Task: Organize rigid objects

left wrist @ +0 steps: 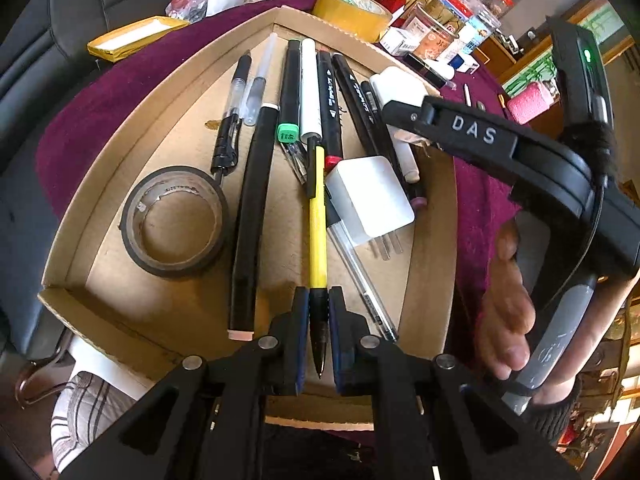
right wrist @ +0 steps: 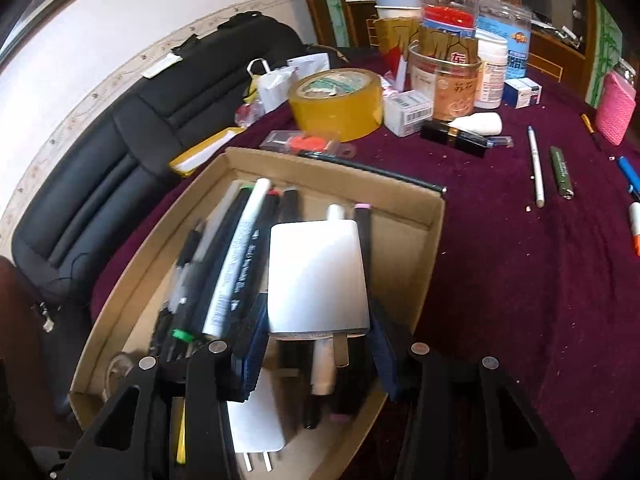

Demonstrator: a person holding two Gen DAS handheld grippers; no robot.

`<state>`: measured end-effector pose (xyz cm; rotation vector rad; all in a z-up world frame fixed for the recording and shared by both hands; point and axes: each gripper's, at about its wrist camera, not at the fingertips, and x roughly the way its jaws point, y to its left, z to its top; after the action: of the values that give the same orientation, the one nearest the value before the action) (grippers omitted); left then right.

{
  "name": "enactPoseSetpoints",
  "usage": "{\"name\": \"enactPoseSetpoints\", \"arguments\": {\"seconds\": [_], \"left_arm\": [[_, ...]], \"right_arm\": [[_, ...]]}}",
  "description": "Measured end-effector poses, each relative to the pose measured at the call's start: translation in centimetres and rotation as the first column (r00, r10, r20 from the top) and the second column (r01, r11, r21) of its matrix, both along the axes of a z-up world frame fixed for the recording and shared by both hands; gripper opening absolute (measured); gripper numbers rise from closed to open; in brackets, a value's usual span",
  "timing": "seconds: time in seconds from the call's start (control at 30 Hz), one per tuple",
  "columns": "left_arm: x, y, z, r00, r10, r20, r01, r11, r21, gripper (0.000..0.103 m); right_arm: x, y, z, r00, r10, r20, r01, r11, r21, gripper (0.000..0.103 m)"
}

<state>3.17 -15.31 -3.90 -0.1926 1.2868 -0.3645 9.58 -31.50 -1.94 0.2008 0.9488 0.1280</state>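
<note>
1. Two grippers are seen. The left gripper (left wrist: 319,334) is pinched on a yellow pen (left wrist: 318,216), its blue-padded fingers (left wrist: 301,320) pressed against the pen's black grip end, tip pointing toward the camera.
2. The right gripper (right wrist: 318,350) is clamped on a white charger (right wrist: 318,276), one pad on each side edge; the fingers stand about half apart, filled by the charger's width.
3. Both held things are over a shallow cardboard tray (left wrist: 132,128) resting on a maroon cloth (right wrist: 500,280).
4. Two white chargers are counted: the held one and a second charger (left wrist: 370,198) lying in the tray, prongs toward the near side. In the left wrist view the held one (left wrist: 400,84) shows only partly, behind the right gripper's black arm.
5. One roll of dark tape (left wrist: 174,222) lies flat in the tray's left part; it is barely seen in the right wrist view.
6. Roughly ten pens and markers lie side by side, lengthwise, in the tray; the exact count cannot be told where they overlap.
7. Only the right wrist view shows loose pens (right wrist: 536,168) on the cloth to the right of the tray, at least five.
8. One wide yellow tape roll (right wrist: 336,100), glossy, stands beyond the tray's far edge, near jars and small boxes.
9. A hand (left wrist: 506,304) on the right gripper's handle shows only in the left wrist view.
</note>
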Motion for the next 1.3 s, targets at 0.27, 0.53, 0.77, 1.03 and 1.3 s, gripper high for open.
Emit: {"name": "enactPoseSetpoints", "arguments": {"seconds": [0.27,0.53,0.77,1.03,1.3], "left_arm": [[-0.4,-0.5,0.2,1.0,-0.004,0.024,0.004,1.0,0.011,0.018],[-1.5,-1.8,0.9,0.995,-0.033,0.092,0.032,0.999,0.015,0.041],[-2.6,-2.0,2.1,0.982,-0.037,0.187,0.039,0.999,-0.01,0.067],[-2.7,-1.6,4.4,0.929,-0.033,0.367,-0.009,0.994,0.112,0.08],[-3.8,-0.9,5.0,0.901,-0.049,0.431,-0.052,0.974,0.219,0.08]], "right_arm": [[0.3,0.2,-0.7,1.0,0.015,-0.001,-0.015,1.0,-0.011,0.052],[-1.4,-1.2,0.8,0.999,0.002,0.052,-0.006,0.997,0.071,0.068],[-6.1,-3.6,2.7,0.995,0.026,0.097,-0.048,0.97,0.24,0.069],[-12.8,-3.8,2.3,0.989,0.056,0.14,-0.088,0.967,0.237,0.077],[-15.7,-2.0,1.5,0.992,0.039,0.116,-0.067,0.967,0.246,0.077]]}}
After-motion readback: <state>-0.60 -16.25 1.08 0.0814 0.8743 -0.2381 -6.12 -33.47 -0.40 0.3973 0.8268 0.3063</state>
